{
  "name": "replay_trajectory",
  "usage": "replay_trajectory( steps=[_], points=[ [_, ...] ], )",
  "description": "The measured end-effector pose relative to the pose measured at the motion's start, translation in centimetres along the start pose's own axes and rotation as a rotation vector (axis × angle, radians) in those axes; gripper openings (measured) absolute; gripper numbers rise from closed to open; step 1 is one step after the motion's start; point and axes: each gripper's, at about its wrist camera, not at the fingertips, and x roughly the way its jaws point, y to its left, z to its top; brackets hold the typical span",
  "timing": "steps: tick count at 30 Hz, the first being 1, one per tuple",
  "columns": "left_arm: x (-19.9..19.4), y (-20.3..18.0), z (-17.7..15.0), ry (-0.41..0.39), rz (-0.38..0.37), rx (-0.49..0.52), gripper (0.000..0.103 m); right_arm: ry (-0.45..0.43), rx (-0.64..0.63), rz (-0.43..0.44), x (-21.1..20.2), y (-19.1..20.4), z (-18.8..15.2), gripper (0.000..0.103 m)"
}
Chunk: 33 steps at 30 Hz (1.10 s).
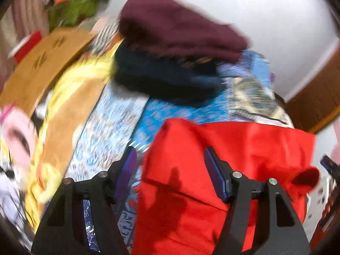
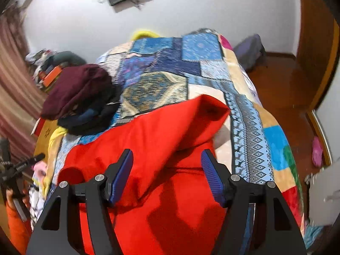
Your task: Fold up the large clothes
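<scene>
A bright red cloth garment (image 2: 161, 148) lies partly folded at the near end of the bed, one flap (image 2: 191, 119) doubled back over itself toward the right edge. It rests on a patchwork bedspread of blue, cream and patterned squares (image 2: 191, 63) that covers the whole bed. The left gripper (image 1: 170, 176) hangs over the garment's left edge with its blue-padded fingers (image 1: 127, 170) spread wide and nothing between them; the right gripper (image 2: 166, 176) hangs over the middle of the garment, fingers (image 2: 210, 176) likewise wide apart and holding nothing. Toward the bed's far left corner sits a pile of a maroon knitted garment (image 2: 78, 89) on top of dark navy clothes (image 2: 91, 116). A tan and yellow blanket (image 1: 63, 97) runs along the left edge. Beyond are a white wall (image 2: 191, 6), a striped pink curtain (image 2: 14, 89) at left, a wooden floor (image 2: 284, 97) and brown wooden door (image 2: 314, 42) at right
</scene>
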Motion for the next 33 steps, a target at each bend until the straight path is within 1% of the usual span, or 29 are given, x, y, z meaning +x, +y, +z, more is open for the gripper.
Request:
replay_trajectory(
  steps=[3,6,10,12,14,15,17,18,19,20,21,22,24,26,28,29,31,33],
  points=[
    [3.3,2.2,-0.8,0.091,-0.039,-0.094,0.065,0.022,0.068,-0.011,1.5,-1.6,0.4,0.062],
    [6.7,3.6,-1.7,0.186,-0.109,-0.191,0.065,0.042,0.134,0.013,2.5,-2.8,0.9,0.062],
    [8.9,3.2,-2.4,0.240,-0.192,-0.255,0.065,0.053,0.176,0.064,3.4,-2.8,1.6,0.062],
    [9.9,2.5,-2.5,0.263,-0.236,-0.262,0.065,0.048,0.170,0.090,3.9,-2.1,2.1,0.062],
    [10.5,1.6,-2.4,0.263,-0.249,-0.246,0.061,0.045,0.156,0.110,4.6,-1.6,2.6,0.062],
    [10.7,1.1,-2.3,0.261,-0.245,-0.229,0.055,0.044,0.156,0.111,5.1,-1.4,2.8,0.062],
    [11.0,0.8,-1.8,0.248,-0.217,-0.218,0.051,0.043,0.168,0.108,6.1,-1.4,3.0,0.062],
    [10.9,0.5,-1.6,0.232,-0.207,-0.216,0.041,0.039,0.183,0.106,6.7,-1.4,3.0,0.056],
    [11.0,0.4,-1.3,0.221,-0.202,-0.207,0.026,0.033,0.189,0.102,7.0,-1.5,3.1,0.048],
    [10.9,0.2,-1.0,0.208,-0.198,-0.194,0.023,0.033,0.186,0.094,7.2,-1.4,3.3,0.030],
    [10.7,-0.1,-0.5,0.184,-0.191,-0.179,0.018,0.034,0.178,0.082,7.6,-1.3,3.4,0.013],
    [10.7,-0.3,0.1,0.164,-0.181,-0.165,0.016,0.033,0.169,0.078,7.6,-1.2,3.6,0.008],
    [10.0,-1.0,1.5,0.113,-0.135,-0.119,0.015,0.004,0.150,0.079,7.0,-0.9,4.1,0.007],
    [9.4,-1.2,2.8,0.062,-0.100,-0.094,0.015,-0.040,0.117,0.075,5.7,-0.2,4.8,0.006],
    [9.3,-1.5,4.2,0.030,-0.073,-0.078,0.015,-0.083,0.082,0.077,4.1,0.5,5.3,0.005],
    [9.3,-1.6,4.8,0.019,-0.060,-0.075,0.015,-0.091,0.075,0.068,3.9,0.6,5.5,0.005],
    [9.8,-1.3,5.2,0.018,-0.039,-0.066,0.015,-0.108,0.040,0.018,3.4,0.8,5.3,0.005],
    [10.8,-1.0,4.7,0.038,-0.007,-0.054,0.016,-0.089,0.026,-0.034,4.1,0.1,4.8,0.005]
  ],
)
